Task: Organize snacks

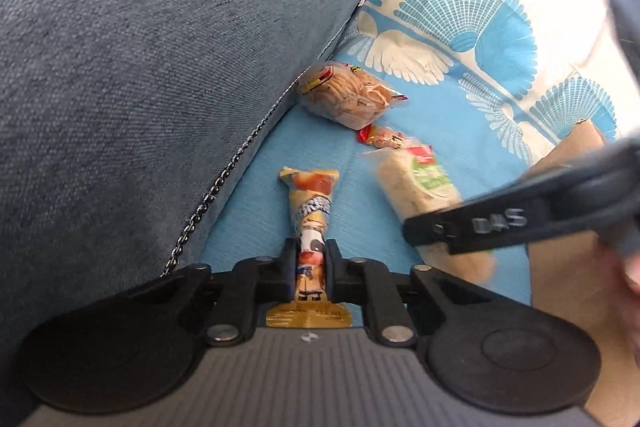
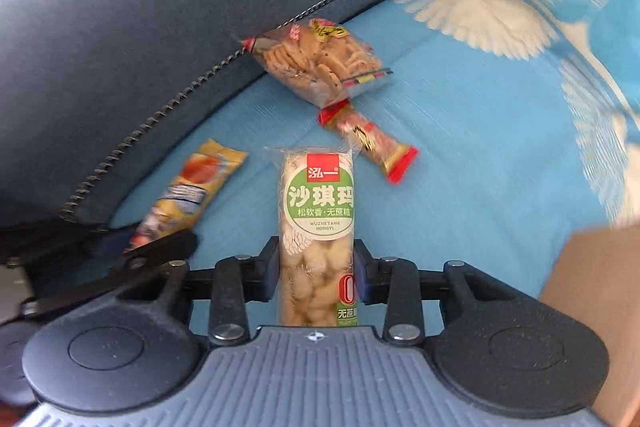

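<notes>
My left gripper (image 1: 311,259) is shut on a yellow snack bar with a cow picture (image 1: 312,211); the bar also shows in the right wrist view (image 2: 188,195). My right gripper (image 2: 316,267) is shut on a clear sachima pack with a green label (image 2: 318,227), which shows blurred in the left wrist view (image 1: 416,183). A clear bag of small crackers (image 1: 348,95) (image 2: 320,63) lies by the cushion. A small red and gold wrapped snack (image 1: 384,138) (image 2: 372,143) lies just below it. All lie on a blue patterned sheet (image 1: 460,115) (image 2: 480,147).
A large blue-grey cushion with a zipper (image 1: 160,47) (image 2: 180,7) fills the left. A brown cardboard box (image 1: 568,267) (image 2: 596,287) stands at the right edge. The right gripper's arm (image 1: 500,223) crosses the left wrist view.
</notes>
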Demonstrator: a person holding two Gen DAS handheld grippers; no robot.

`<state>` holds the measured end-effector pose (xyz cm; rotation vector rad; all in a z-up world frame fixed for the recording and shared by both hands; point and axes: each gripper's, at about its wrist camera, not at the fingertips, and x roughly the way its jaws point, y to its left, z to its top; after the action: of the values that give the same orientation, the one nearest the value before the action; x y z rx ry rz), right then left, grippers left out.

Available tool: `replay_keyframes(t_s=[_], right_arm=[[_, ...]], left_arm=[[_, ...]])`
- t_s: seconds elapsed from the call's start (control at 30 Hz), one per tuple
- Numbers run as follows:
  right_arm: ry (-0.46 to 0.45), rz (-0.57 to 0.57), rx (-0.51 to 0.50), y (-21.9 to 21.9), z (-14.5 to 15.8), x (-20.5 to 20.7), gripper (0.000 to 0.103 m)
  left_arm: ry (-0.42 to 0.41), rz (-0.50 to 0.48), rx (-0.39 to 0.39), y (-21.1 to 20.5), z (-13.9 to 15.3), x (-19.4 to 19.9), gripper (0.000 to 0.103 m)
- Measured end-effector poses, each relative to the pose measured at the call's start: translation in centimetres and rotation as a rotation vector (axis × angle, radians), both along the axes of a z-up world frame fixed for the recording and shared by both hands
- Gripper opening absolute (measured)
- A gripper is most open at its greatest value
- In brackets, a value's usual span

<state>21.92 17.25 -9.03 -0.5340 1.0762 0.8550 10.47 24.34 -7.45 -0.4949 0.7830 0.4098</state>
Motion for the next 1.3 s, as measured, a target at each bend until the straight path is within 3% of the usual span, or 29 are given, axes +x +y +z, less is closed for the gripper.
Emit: replay_keyframes(t_s=[0.23, 0.37, 0.47, 0.6, 0.8, 0.9, 1.07, 1.2, 1.3], right_arm=[[-0.047, -0.236, 0.119, -6.9, 5.1, -6.2, 0.038], [-0.080, -0.284, 0.192, -11.9, 6.6, -11.4, 0.038], [-0.071, -0.286, 0.242, -15.1, 6.8, -15.0, 0.038], [-0.056, -0.264, 0.310, -17.5, 5.8, -19.1, 0.038], [-0.010, -0.318, 0.328, -18.1, 0.4, -22.4, 0.038], [0.051, -0.401, 0.325, -18.0, -1.6, -22.3, 0.038], [0.022, -0.378, 0.271, -16.9, -2.9, -22.3, 0.038], [-0.018, -0.349, 0.258, -16.4, -3.2, -22.5, 0.039], [-0.025, -0.347, 0.258, -16.3, -3.1, -22.5, 0.041]], left_arm=[[-0.059, -0.036, -0.053, 0.3, 1.0, -0.8, 0.014], [-0.060, -0.079, -0.119, 0.2, 1.8, -2.0, 0.014], [-0.069, -0.112, -0.114, -0.3, 3.0, -3.4, 0.014], [-0.043, -0.203, -0.053, -1.7, 4.2, -4.7, 0.014], [0.027, -0.301, -0.114, -2.5, 4.0, -5.7, 0.014], [0.030, -0.303, -0.077, -3.4, 4.0, -5.9, 0.014], [0.101, -0.299, -0.032, -4.6, 3.2, -5.3, 0.014], [0.152, -0.324, -0.056, -4.4, 2.3, -4.8, 0.014], [0.160, -0.316, -0.068, -4.0, 2.0, -4.7, 0.024]])
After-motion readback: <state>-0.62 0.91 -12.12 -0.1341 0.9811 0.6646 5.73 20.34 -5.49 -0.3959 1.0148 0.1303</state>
